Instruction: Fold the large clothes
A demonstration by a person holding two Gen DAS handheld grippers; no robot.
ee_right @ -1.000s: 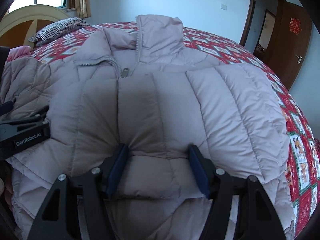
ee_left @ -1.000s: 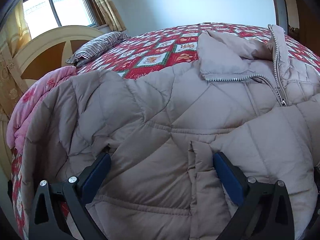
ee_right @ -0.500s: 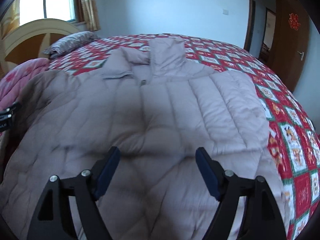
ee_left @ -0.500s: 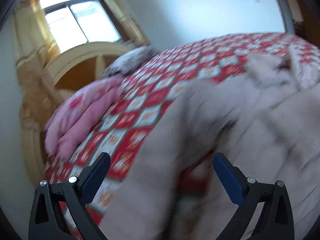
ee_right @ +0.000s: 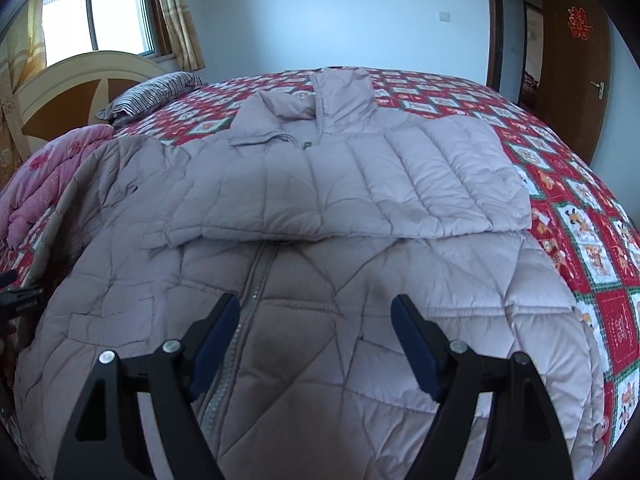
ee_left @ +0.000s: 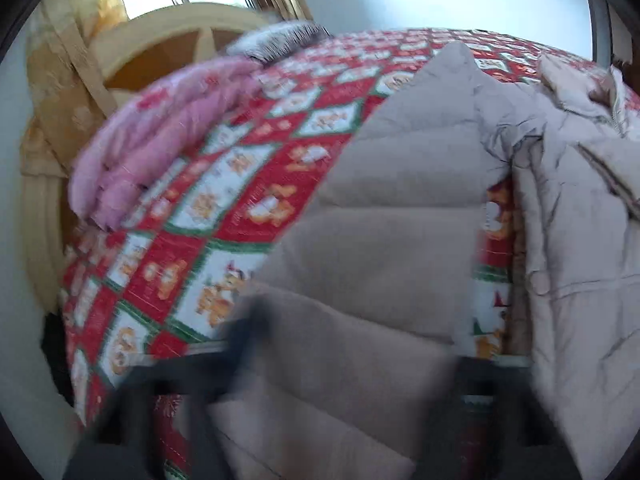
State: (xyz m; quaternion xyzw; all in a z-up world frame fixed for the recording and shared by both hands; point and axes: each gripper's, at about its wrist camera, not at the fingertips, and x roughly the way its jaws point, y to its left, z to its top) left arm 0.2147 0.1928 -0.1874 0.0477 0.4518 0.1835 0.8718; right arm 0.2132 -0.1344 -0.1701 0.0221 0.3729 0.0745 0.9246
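A beige quilted coat (ee_right: 304, 248) is spread front-up on a bed covered by a red patterned quilt (ee_right: 576, 216). One sleeve (ee_right: 360, 188) is laid folded across the chest; the other sleeve (ee_left: 372, 272) is stretched out over the quilt. The left gripper (ee_left: 344, 364) is blurred; its jaws have just been closing with this sleeve between them, though contact cannot be told. The right gripper (ee_right: 316, 340) is held above the coat's lower front, jaws apart, nothing between them. A pink blanket (ee_left: 160, 140) and a striped pillow (ee_right: 156, 92) are seen near the headboard (ee_right: 76, 76).
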